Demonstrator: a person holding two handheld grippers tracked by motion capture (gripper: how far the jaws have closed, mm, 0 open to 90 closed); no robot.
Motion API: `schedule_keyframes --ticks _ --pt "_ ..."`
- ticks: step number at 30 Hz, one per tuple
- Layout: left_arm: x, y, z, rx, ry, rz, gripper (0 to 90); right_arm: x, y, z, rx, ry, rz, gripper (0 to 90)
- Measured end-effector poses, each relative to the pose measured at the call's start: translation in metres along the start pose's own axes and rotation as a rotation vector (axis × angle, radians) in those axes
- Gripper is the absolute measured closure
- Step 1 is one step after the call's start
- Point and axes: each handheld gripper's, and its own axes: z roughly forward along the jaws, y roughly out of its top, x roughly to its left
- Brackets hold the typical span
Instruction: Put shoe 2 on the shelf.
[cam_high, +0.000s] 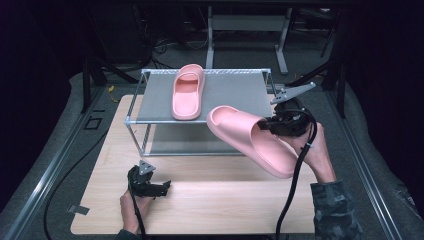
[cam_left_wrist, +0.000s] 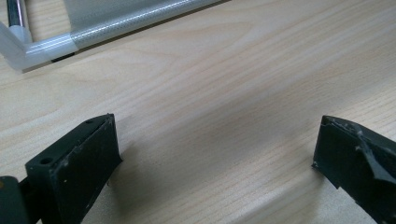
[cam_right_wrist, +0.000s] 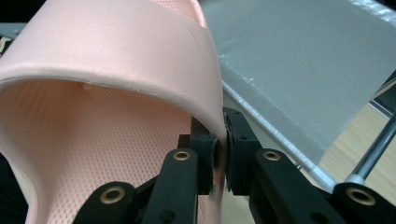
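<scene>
High view first: the wooden surface (cam_high: 200, 200) is the biggest thing, and the grey rack (cam_high: 220, 90) stands on its far half. All places below are told from that rack.

On top of the rack, near its left side, lies one pink slipper (cam_high: 188, 91), flat, with its toe end pointing away from the person.

A second pink slipper (cam_high: 250, 141) is up in the air, just in front of the rack's right corner. It is tilted, with one end over the rack's front edge and the other end lower, out over the surface.

The right tongs (cam_high: 272, 125) are clenched on this slipper. In the right gripper view the black pads (cam_right_wrist: 205, 156) pinch the edge of its strap from both sides.

The left tongs (cam_high: 162, 187) are well in front of the rack's left leg, low by the surface. Their jaws stand wide apart with bare wood between them.
</scene>
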Motion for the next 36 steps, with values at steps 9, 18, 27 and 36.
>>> schedule_keyframes --ticks 9,18,27,36 --pt "0.000 0.000 0.000 0.000 0.000 0.000 0.0 -0.009 0.024 0.006 -0.006 -0.028 0.021 84.0" --pt "0.000 0.000 0.000 0.000 0.000 0.000 0.0 -0.013 0.040 0.021 0.017 -0.063 0.028 84.0" --pt "0.000 0.000 0.000 -0.002 0.001 0.000 0.0 -0.019 0.048 0.033 0.030 -0.101 0.052 84.0" --pt "0.000 0.000 0.000 -0.002 0.001 -0.001 0.0 -0.020 0.056 0.042 0.032 -0.130 0.061 84.0"
